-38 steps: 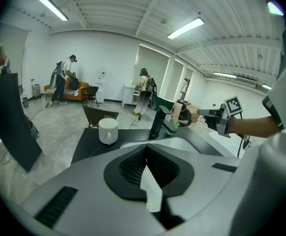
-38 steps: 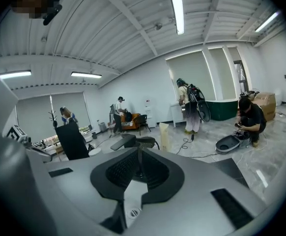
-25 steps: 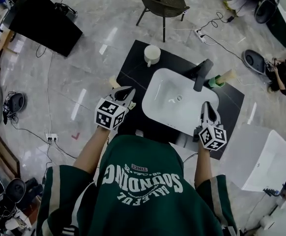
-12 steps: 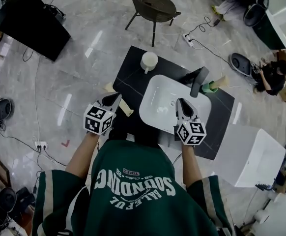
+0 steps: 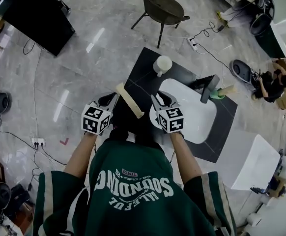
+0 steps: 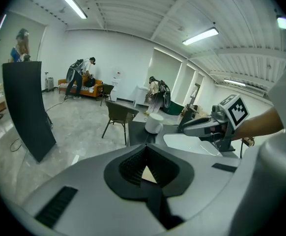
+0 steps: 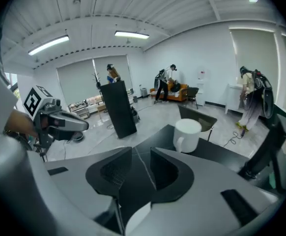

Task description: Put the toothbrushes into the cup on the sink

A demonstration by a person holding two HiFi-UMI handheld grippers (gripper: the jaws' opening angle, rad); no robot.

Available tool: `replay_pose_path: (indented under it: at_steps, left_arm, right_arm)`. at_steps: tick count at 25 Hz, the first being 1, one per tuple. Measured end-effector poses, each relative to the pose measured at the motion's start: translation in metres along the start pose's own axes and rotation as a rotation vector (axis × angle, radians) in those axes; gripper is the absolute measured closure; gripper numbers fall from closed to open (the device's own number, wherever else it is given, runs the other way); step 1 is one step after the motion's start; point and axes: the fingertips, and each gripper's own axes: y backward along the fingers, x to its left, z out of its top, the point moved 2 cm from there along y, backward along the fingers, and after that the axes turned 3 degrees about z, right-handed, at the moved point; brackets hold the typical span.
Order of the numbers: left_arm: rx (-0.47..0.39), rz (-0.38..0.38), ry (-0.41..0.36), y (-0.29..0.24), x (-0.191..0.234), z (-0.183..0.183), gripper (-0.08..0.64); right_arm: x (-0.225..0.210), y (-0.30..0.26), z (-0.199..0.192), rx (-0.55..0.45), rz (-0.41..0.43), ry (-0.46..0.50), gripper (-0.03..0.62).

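The left gripper's jaws are clamped on a pale toothbrush, which lies crosswise between them, its long end sticking out toward the right gripper. The right gripper's jaws are opening with nothing between them, only the dark worktop showing through the gap. The white cup stands on that worktop ahead of both pairs of jaws, apart from them, beside the sink.
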Motion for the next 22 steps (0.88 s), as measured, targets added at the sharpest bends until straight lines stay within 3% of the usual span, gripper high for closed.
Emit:
replay_pose_path:
  at_steps: [8, 22]
  left_arm:
    - [-0.018, 0.019, 0.041, 0.016, 0.048, -0.010, 0.549]
    - [-0.037, 0.047, 0.123, 0.032, 0.088, -0.018, 0.549]
  right_arm:
    - [0.053, -0.084, -0.008, 0.171, 0.092, 0.057, 0.457]
    - [0.092, -0.155, -0.027, 0.384, 0.152, 0.124, 0.457]
